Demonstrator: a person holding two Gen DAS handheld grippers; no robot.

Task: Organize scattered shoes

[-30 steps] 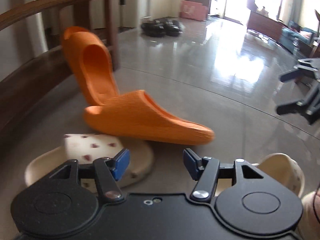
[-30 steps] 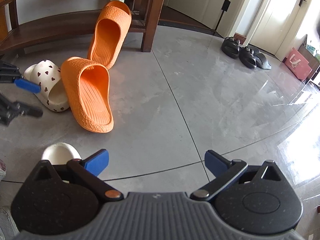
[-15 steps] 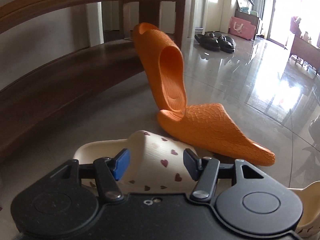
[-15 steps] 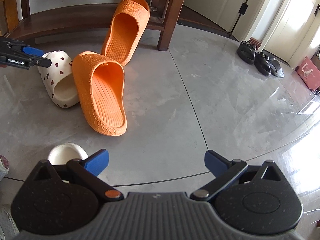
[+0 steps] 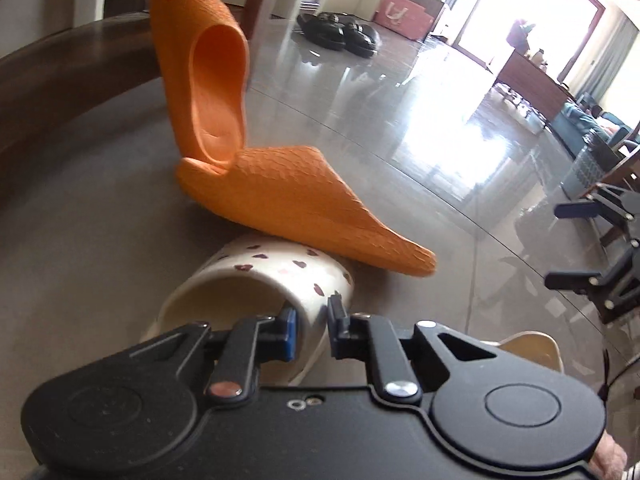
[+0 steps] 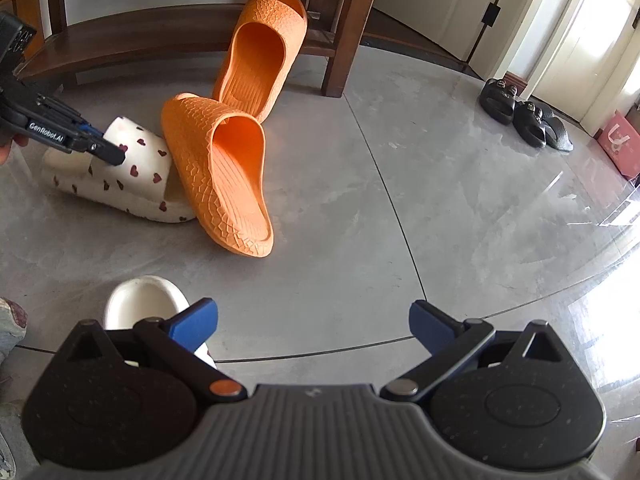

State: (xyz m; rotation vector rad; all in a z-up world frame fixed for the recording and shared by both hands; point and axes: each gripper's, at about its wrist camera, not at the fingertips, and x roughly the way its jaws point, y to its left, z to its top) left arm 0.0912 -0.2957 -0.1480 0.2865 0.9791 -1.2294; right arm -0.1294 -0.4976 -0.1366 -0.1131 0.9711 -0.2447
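While the left wrist view looks along the floor, the left gripper (image 5: 310,326) has its jaws closed on the upper band of the cream heart-print slipper (image 5: 280,280), one pad inside the foot opening and one on the outer face. That slipper lies just ahead of the gripper, its long axis running away from the camera and its toe end touching the flank of the near orange slipper (image 5: 304,208). The near orange slipper lies sole-down, long axis from upper left to lower right, heel at lower right. The far orange slipper (image 5: 204,76) stands tilted, toe end up against the dark wooden bench (image 5: 60,92). Grey polished floor (image 5: 400,128) lies open to the right, reaching the black sandals (image 5: 340,32). The right gripper (image 5: 592,248) shows at the right edge.

From the right wrist view, the right gripper (image 6: 314,320) hangs with jaws wide apart and nothing between them. The second cream slipper (image 6: 144,300) lies just beside its left finger, partly hidden. The cream heart-print slipper (image 6: 132,176) rests on the floor (image 6: 400,220), toe against the near orange slipper (image 6: 224,168). The left gripper (image 6: 104,148) pinches its band. The far orange slipper (image 6: 260,48) leans on the bench (image 6: 140,28). Bare floor extends to the right toward the black sandals (image 6: 524,116).
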